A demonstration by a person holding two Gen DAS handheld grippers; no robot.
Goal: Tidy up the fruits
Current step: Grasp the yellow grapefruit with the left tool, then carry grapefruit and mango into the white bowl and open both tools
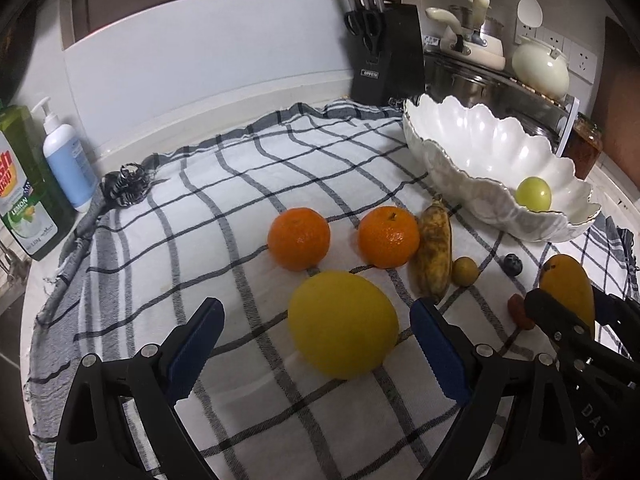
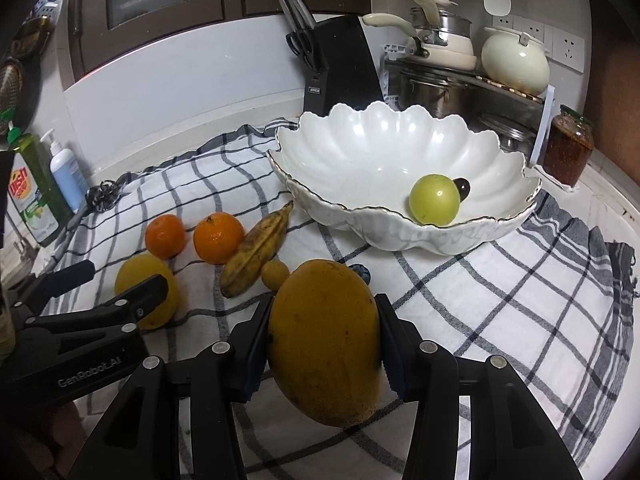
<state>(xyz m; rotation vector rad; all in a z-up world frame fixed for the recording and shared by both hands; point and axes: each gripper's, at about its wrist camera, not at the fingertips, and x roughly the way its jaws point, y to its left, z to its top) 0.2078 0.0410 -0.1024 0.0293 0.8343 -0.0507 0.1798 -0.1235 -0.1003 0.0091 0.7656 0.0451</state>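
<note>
My right claw (image 2: 324,344) pinched the mango (image 2: 324,344) above the tabletop cloth (image 2: 500,300); my left claw (image 1: 316,344) stood spread around the yellow citrus (image 1: 343,324).

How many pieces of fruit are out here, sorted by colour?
Orange: 2 tangerines
Yellow: 4 (lemon, mango, banana, small round fruit)
Green: 1
Dark: 2 (blueberry, dark berry)
Red: 1
Total: 10

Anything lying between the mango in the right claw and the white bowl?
Only a blueberry just past the mango; beyond it, bare checked cloth up to the bowl, as the right wrist view shows.
</note>
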